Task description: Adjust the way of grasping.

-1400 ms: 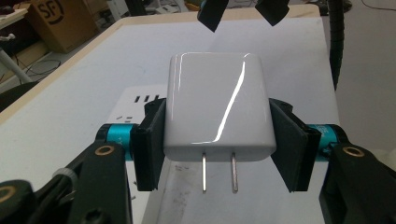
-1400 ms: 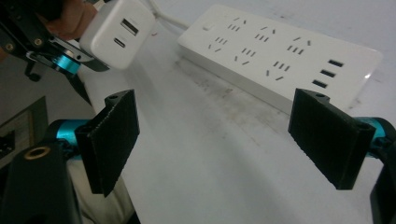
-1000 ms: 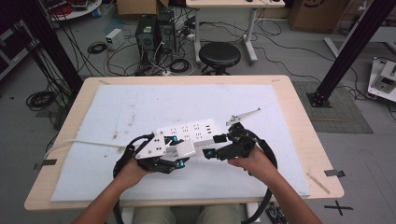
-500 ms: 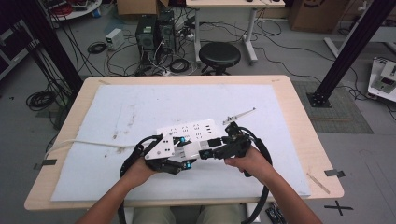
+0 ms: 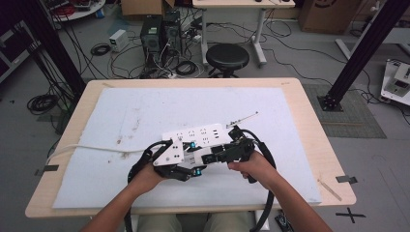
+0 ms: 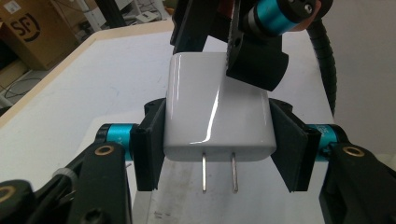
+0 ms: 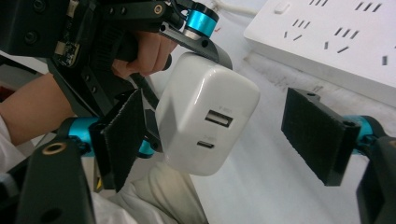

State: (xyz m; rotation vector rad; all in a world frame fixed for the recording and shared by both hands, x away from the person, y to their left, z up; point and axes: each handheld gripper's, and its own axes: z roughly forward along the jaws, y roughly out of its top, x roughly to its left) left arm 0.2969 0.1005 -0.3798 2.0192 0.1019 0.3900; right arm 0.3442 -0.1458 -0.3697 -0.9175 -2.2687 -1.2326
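Note:
A white USB wall charger (image 6: 217,112) with two metal prongs is clamped between the pads of my left gripper (image 6: 219,140), held just above the white mat. My right gripper (image 7: 222,137) faces the charger's port end (image 7: 208,119). Its jaws have just been closing with the charger between them. The left pad (image 7: 123,135) lies close beside the charger and the right pad (image 7: 320,140) stands well off it. From above, both grippers (image 5: 205,157) meet at the near edge of the white power strip (image 5: 198,137).
The power strip's white cord (image 5: 96,147) runs left off the mat. A thin metal rod (image 5: 244,118) lies just right of the strip. The wooden table edge (image 5: 333,159) frames the mat. A black stool (image 5: 227,57) stands beyond the table.
The right gripper has moved left up to the left gripper, and its jaws now straddle the charger. The left gripper has kept its hold and place.

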